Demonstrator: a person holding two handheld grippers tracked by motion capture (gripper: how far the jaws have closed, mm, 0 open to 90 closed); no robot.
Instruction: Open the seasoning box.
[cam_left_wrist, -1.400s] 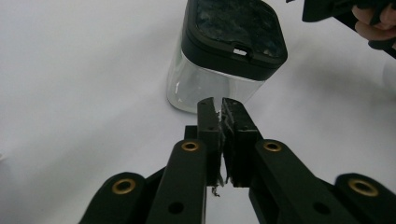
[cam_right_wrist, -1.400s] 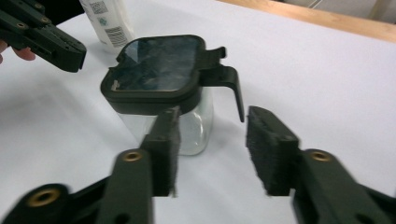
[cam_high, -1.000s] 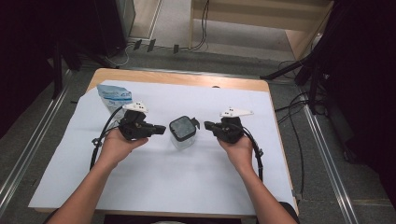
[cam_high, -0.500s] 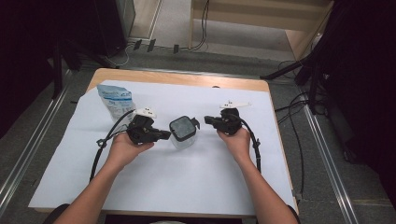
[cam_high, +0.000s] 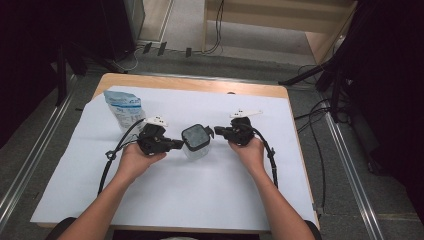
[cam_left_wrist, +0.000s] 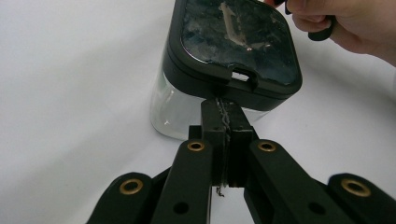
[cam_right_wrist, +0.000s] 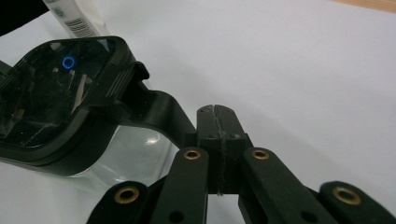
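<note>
A: Both tools are at the jar (cam_high: 196, 141) mid-table, one on each side. The left gripper (cam_high: 176, 145) points in from its left, the right gripper (cam_high: 218, 131) from its right.

B: Jaws on the left one?

A: Pressed together, flat against each other in the left gripper view (cam_left_wrist: 223, 122). Their tips sit right under the lid (cam_left_wrist: 238, 39) rim, below a small notch in it. Whether they touch the rim I can't tell; the lid edge overhangs them.

B: Anything between them?

A: A thin wavy seam shows, and a bit of wire or thread hangs under the pads. Too small to name.

B: And the right?

A: Also closed, pad against pad, in the right gripper view (cam_right_wrist: 218, 122). A black tab (cam_right_wrist: 159, 112) sticks out from the lid just left of the tips and runs down beside them. It looks to be touching the left jaw's side, not pinched between the two.

B: The jar itself?

A: Clear body, dark glossy lid with smears and reflections. The right gripper view cuts off the left of the lid, and the arms hide the base. Contents are hard to make out.

B: Beyond the tools?

A: A pouch (cam_high: 123, 106) stands behind the left gripper, well apart from the jar, on the white sheet (cam_high: 200, 200). A hand (cam_left_wrist: 350, 23) shows past the jar in the left gripper view, cropped at the frame edge.
</note>
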